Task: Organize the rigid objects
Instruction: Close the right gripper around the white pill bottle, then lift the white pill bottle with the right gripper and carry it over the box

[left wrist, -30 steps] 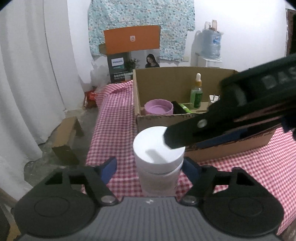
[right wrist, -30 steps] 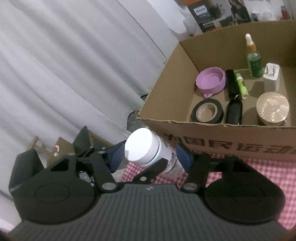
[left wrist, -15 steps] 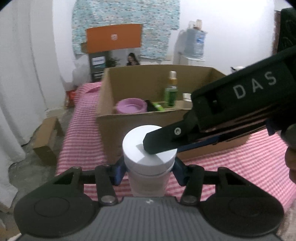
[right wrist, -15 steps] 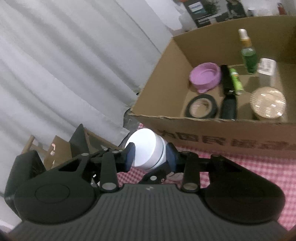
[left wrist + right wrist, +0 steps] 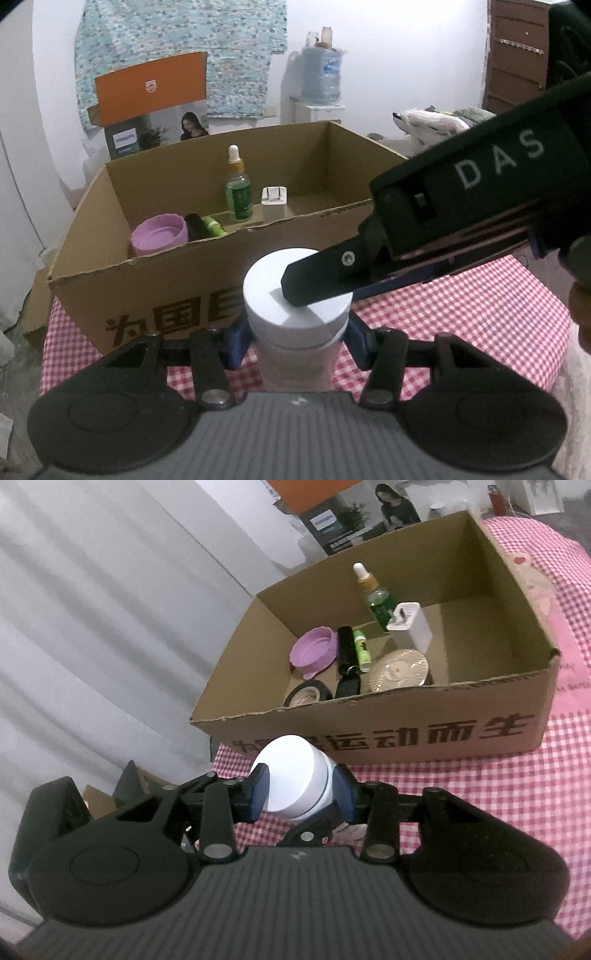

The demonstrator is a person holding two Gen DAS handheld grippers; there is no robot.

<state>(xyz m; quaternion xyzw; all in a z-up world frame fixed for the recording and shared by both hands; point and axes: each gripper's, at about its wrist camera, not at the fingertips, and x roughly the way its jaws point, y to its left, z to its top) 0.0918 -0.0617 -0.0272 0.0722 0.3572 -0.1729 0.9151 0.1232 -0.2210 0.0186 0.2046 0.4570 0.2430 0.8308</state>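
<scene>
White jar [image 5: 295, 295] is now clamped by both claws: left claw [image 5: 295, 341] closed on the body, right claw [image 5: 301, 788] closed on the lid. A second ago both sets of jaws were wider and were still closing around it. Jar is held at the worktop [image 5: 461, 314] near edge, just in front of the cardboard box [image 5: 177, 280]. Grip judged secure; lid-off or transfer into box can follow.

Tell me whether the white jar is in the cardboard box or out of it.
Out. The white jar sits in front of the cardboard box, above the checked cloth, clamped by both grippers.
</scene>
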